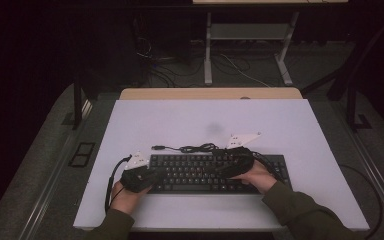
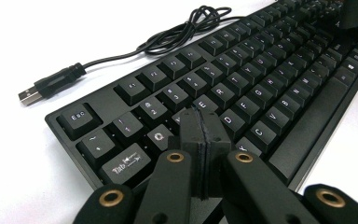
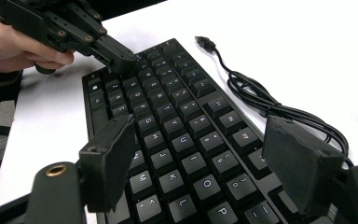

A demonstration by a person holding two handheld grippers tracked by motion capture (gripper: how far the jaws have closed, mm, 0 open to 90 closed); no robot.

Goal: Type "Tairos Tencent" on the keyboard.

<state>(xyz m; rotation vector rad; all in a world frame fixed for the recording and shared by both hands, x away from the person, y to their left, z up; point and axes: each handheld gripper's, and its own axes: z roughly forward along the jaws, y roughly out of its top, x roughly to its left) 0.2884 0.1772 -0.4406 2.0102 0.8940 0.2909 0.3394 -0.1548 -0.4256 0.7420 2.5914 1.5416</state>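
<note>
**Keyboard keys under closed tips: a slip could hit the wrong key**

Keyboard point(image 1: 215, 173) lies on the white counter point(image 1: 180, 120), near its front edge, with the person's hands at both ends. The left hand-held gripper point(image 2: 200, 122) has its jaws pressed together with nothing between them, and the joined tip sits over the keys right of Tab, around Q and W; whether it touches a key I cannot tell. Being broader than one keycap, that tip could press two keys at once if it comes down off-centre. The right hand-held gripper point(image 3: 205, 154) hovers with jaws standing apart over the letter keys, holding nothing; lowered carelessly, either pad could knock a key. A hard push might slide the keyboard. The cable point(image 3: 265, 105) and its USB plug point(image 2: 30, 94) lie loose behind the keyboard and could snag a gripper's trailing lead.
</note>
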